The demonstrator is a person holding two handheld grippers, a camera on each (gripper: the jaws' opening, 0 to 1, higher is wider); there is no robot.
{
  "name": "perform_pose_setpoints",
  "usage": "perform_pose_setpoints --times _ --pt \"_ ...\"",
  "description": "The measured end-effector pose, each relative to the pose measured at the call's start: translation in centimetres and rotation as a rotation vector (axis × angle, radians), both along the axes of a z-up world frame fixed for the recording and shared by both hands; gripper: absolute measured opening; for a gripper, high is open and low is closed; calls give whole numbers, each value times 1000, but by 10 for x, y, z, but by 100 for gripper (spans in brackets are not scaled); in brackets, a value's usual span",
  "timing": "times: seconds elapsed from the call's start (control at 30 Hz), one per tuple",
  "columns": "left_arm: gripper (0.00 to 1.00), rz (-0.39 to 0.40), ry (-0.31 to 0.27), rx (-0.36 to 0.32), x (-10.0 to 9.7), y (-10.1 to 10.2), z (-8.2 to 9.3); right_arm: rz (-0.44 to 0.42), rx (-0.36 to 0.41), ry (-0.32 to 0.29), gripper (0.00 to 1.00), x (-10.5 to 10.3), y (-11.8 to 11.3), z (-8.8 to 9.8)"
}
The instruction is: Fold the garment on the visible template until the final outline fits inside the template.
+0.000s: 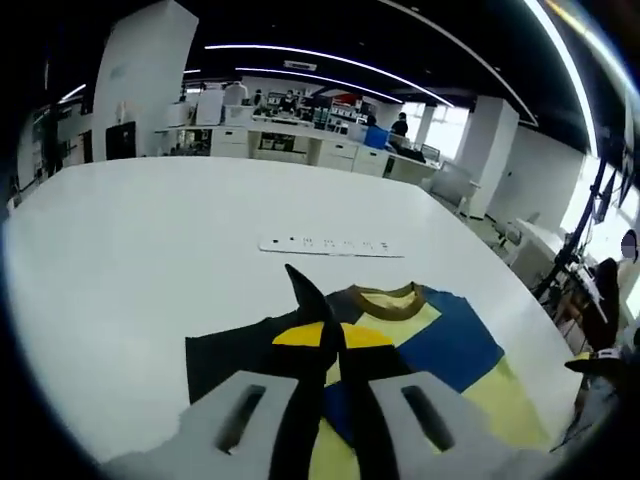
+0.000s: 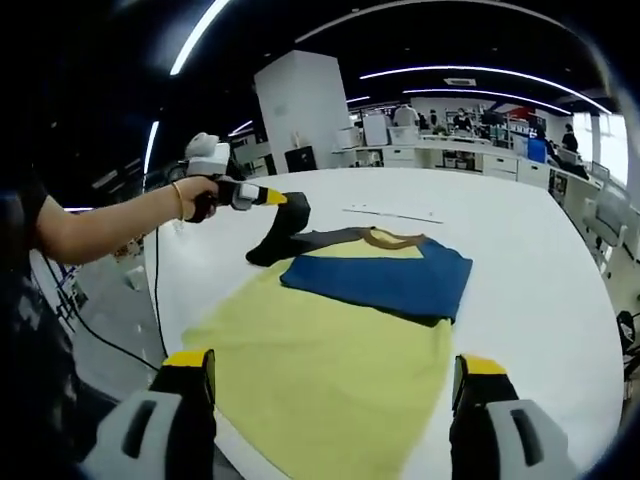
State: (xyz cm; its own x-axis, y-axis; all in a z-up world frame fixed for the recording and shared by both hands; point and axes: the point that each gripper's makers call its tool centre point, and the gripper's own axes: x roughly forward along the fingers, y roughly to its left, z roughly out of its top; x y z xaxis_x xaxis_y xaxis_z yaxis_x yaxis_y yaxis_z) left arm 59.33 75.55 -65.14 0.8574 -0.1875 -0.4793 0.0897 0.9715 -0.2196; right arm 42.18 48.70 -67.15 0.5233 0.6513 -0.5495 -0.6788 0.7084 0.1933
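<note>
A yellow, blue and dark grey short-sleeved T-shirt with an olive-brown collar [image 2: 350, 320] lies on a broad white worktop [image 2: 520, 250] in an open-plan office. In the right gripper view the shirt's yellow body spreads toward the camera, and a blue panel is folded across its upper part just below the collar.

The left gripper [image 2: 290, 205], held in a person's hand [image 2: 195, 195], is clamped on the dark grey sleeve [image 2: 275, 240] and lifts it clear of the worktop at the shirt's far left corner. The left gripper view shows the same grip from behind: the jaws are pressed together on dark cloth that rises to a point [image 1: 300, 285] between them, with the collar [image 1: 385, 298] and the blue panel [image 1: 450, 340] just beyond.

The right gripper [image 2: 335, 385] hangs over the near hem of the shirt with its yellow-tipped jaws wide apart, touching nothing that can be made out.

A long white strip with small dark marks [image 1: 330, 245] lies flat on the worktop beyond the collar, apart from the shirt. Whether it is the template cannot be told, and no outline shows under the cloth.

Desks, white cabinets and seated people line the far side of the room under long ceiling lights.
</note>
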Motion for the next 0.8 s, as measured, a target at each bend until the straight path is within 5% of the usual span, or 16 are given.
perform_pose_setpoints --times 0.8 --pt "1 -155 -13 -109 22 -119 6 -15 -4 8 100 -3 -11 -5"
